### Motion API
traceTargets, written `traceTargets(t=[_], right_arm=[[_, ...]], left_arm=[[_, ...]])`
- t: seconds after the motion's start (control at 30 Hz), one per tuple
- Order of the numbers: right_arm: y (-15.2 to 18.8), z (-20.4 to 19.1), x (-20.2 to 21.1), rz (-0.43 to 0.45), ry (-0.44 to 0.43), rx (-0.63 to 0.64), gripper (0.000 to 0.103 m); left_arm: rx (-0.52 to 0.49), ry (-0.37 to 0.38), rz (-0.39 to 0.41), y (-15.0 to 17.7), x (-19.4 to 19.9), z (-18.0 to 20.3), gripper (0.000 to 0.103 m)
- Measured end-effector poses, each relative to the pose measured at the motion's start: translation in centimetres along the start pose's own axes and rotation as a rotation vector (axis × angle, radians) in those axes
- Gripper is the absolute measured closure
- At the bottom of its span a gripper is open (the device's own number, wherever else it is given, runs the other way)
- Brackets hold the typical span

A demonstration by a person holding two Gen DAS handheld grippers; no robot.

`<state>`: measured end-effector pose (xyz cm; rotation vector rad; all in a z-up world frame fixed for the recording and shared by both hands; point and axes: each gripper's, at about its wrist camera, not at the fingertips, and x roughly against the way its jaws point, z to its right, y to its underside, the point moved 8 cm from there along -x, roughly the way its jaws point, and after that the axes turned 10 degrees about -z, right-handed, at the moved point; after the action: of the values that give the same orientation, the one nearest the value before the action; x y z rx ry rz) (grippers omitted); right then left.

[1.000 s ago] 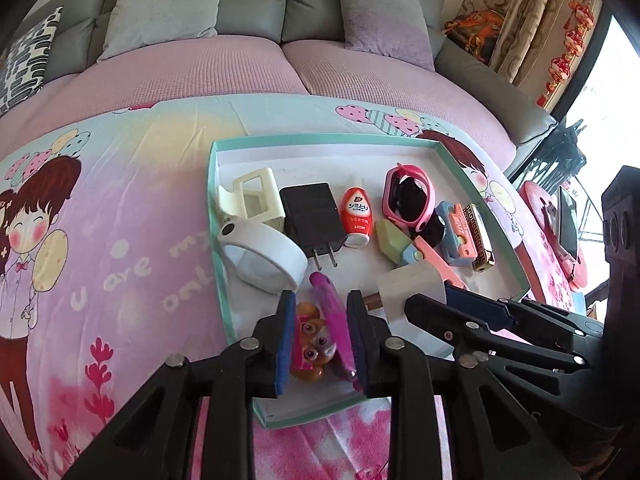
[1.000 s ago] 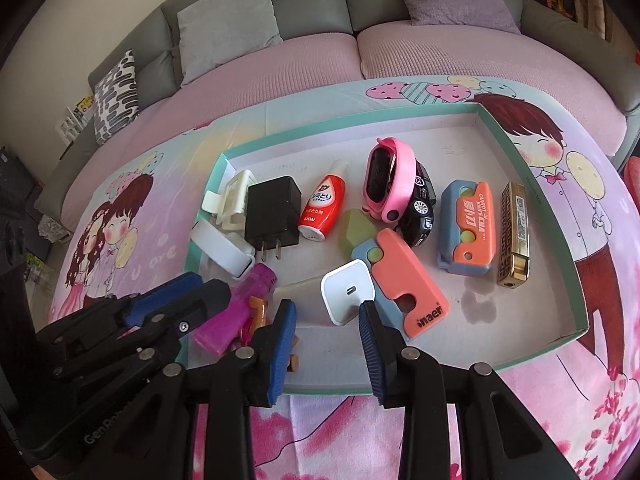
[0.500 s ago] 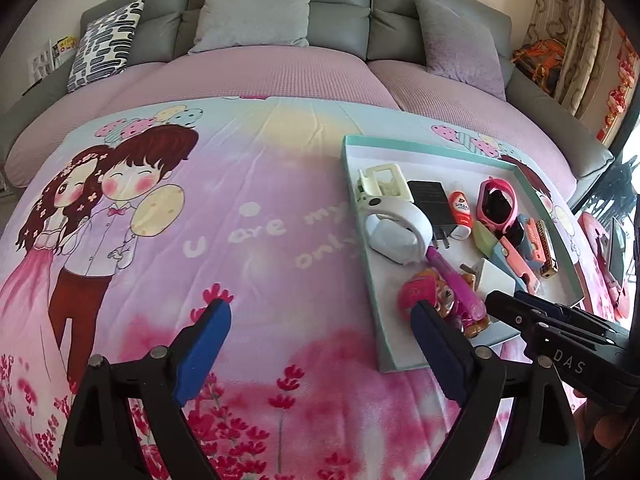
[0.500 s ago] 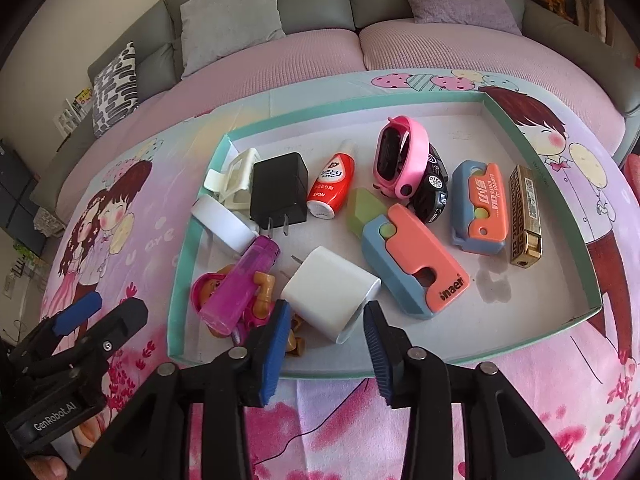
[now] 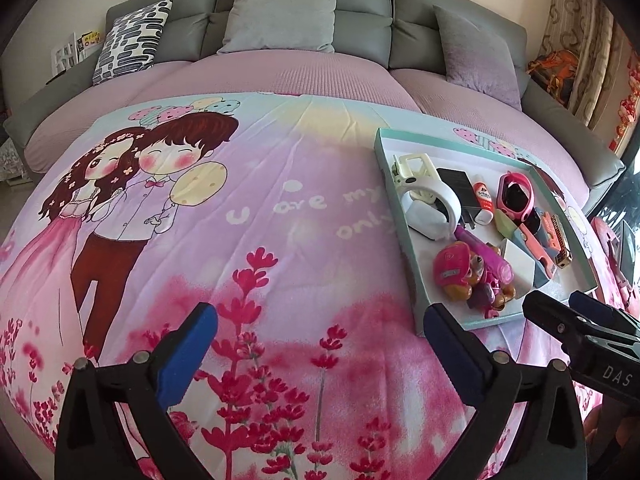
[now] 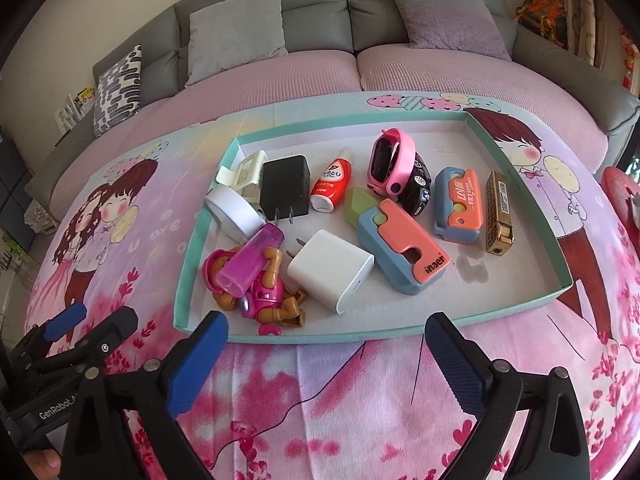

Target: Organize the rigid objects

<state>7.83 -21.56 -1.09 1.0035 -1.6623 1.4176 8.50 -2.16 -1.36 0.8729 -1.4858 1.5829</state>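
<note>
A teal-rimmed tray [image 6: 452,136] on the cartoon-print blanket holds several small items: a white charger [image 6: 332,270], a pink toy pup [image 6: 264,296] under a magenta tube [image 6: 252,262], a black charger [image 6: 285,188], a red bottle [image 6: 332,186], a pink watch [image 6: 390,164], two blue-orange cutters [image 6: 404,248] and a brass harmonica [image 6: 499,212]. My right gripper [image 6: 326,326] hangs just before the tray's front rim, its jaws opening with nothing between them. My left gripper [image 5: 320,320] is over the blanket left of the tray [image 5: 396,208], jaws opening and empty.
A grey sofa back with cushions [image 5: 280,16] curves behind the pink seat. The printed blanket [image 5: 200,220] spreads wide to the tray's left. A white ring [image 6: 232,212] and a cream clip [image 6: 248,172] lie in the tray's left corner. Curtains [image 5: 592,60] hang at right.
Both grippers went from nearly shut to wide. The left let go of the toy pup and tube and swung left over the blanket. The right released the white charger and drew back.
</note>
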Motion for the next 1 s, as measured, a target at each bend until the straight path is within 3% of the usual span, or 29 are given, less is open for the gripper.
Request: traceTargets(t=[0.17,0.4,0.57,0.73,1.0], right_arm=[[1.3,0.0,0.3,0.01,0.021,-0.002,0.001],[2.2,0.2,0.1,0.002,0.038,-0.006,0.001],[2.6,0.5,-0.1,0.001,0.047,-0.018,0.001],[2.9,0.9,-0.2,0.001,0.053,-0.03,0.001],[3.3,1.1,-0.6,-0.007,0.064,-0.033,0.001]], left_arm=[[-0.004,0.005,-0.004,1.0,0.0,0.0,0.001],[-0.01,-0.064,-0.003,1.9,0.0,-0.5,0.001],[-0.012,-0.073,0.004,2.2,0.2,-0.6,0.001],[-0.039,-0.16,0.015,2.5,0.4,-0.7,0.001],[-0.054,-0.172,0.007,2.7,0.0,-0.3,0.001]])
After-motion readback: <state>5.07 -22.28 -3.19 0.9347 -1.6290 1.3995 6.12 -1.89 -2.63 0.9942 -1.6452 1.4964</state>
